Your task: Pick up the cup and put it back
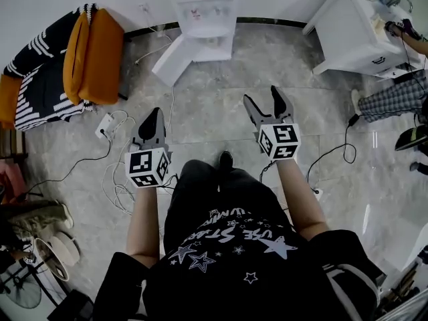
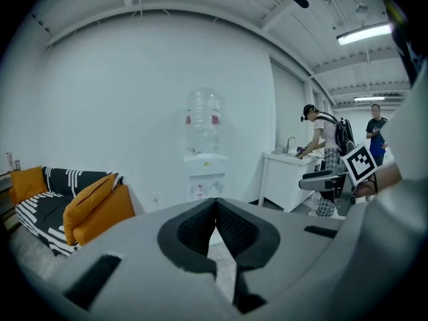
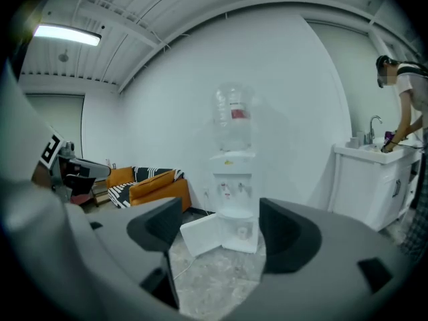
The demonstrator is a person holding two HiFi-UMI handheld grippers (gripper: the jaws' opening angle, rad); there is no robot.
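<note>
A white water dispenser (image 1: pixel 202 12) stands against the far wall with its lower cabinet door (image 1: pixel 175 62) swung open. In the right gripper view a small pale cup (image 3: pixel 244 233) sits inside that open lower compartment of the dispenser (image 3: pixel 234 179). My right gripper (image 1: pixel 262 95) is held out over the floor, its jaws wide open and empty (image 3: pixel 221 219), pointing at the dispenser from some distance. My left gripper (image 1: pixel 154 112) is beside it to the left, its jaws closed together with nothing between them (image 2: pixel 215 209). Both are well short of the cup.
A striped sofa with orange cushions (image 1: pixel 93 55) stands at the left. At the right is a white sink cabinet (image 1: pixel 354 25), with another person (image 1: pixel 394 99) by it. Cables (image 1: pixel 117 179) and a power strip (image 1: pixel 104 126) lie on the floor at the left, and shoes (image 1: pixel 40 216) beside them.
</note>
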